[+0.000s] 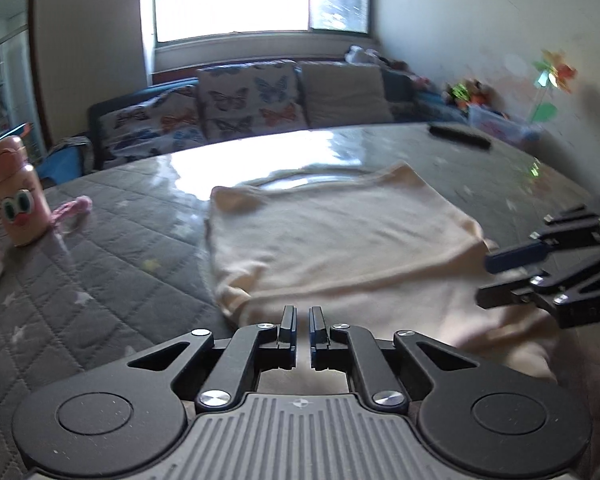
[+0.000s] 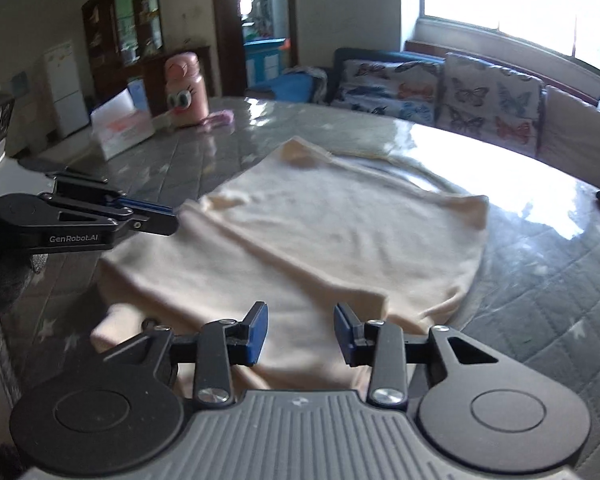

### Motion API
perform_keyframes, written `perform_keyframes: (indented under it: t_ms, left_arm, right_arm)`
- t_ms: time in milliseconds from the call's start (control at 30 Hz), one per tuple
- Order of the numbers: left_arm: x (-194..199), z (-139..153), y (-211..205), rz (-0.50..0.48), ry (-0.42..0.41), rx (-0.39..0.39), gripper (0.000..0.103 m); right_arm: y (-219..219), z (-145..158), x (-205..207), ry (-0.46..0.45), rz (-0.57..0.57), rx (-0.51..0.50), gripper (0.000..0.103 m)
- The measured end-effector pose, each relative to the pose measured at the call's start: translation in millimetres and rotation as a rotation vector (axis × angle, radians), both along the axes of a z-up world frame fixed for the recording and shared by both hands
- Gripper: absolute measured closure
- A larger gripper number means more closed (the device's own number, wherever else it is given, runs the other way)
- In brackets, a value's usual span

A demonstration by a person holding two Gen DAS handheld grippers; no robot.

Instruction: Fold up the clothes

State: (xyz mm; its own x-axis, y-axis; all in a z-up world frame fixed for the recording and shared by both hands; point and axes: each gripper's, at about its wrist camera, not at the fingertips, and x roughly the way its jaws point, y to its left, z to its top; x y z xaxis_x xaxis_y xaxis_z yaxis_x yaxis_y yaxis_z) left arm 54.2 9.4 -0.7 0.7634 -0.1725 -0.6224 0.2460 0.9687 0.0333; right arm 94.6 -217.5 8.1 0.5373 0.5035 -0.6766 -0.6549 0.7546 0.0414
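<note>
As seen from the left wrist cam, the cream garment (image 1: 332,240) lay flat on the quilted grey table (image 1: 100,240), directly ahead of the left gripper (image 1: 303,320), its near hem bunched just beyond the tips. Fingers (image 1: 288,322) were narrow, only a slim gap btwn them, nothing pinched that I could see. Garment's long axis ran away from the cam, neckline at the far end near the glare. Cloth already looked doubled over w/ a layered edge on the near left, so it fit either a half-done fold or a piece laid out that way. Right gripper (image 1: 496,280) came in from the right edge, tips at the garment's right side, touching or just above, couldn't tell. Pink bottle (image 1: 16,196) stood far left, well apart.

From the right wrist cam, the garment (image 2: 320,240) lay straight ahead and under the right gripper (image 2: 300,332), whose fingers (image 2: 258,332) stood wide, cloth showing between them, not held. Left gripper (image 2: 156,220) reached in at the garment's left edge, seen side-on. Both were about equally close to the near hem. White box (image 2: 120,128) sat by the bottle; contents not visible.
</note>
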Motion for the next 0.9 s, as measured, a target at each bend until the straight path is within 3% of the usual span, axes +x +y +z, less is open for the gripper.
perform_keyframes:
  t_ms: [167, 400, 533, 900]
  left_arm:
    - [-10, -10, 0, -0.034, 0.011, 0.030, 0.094]
    - [-1, 5, 0, -0.019, -0.017, 0.022, 0.089]
    - [14, 12, -2, -0.009, -0.036, 0.002, 0.078]
    - [24, -9, 9, 0.011, 0.023, 0.035, 0.073]
  right_arm:
    - [-5, -12, -12, 0.020, 0.021, -0.033, 0.067]
    - [-7, 1, -9, -0.002, 0.023, -0.012, 0.067]
    - [0, 4, 7, -0.029, 0.002, 0.023, 0.066]
    - [-12, -2, 2, -0.017, -0.017, 0.003, 0.066]
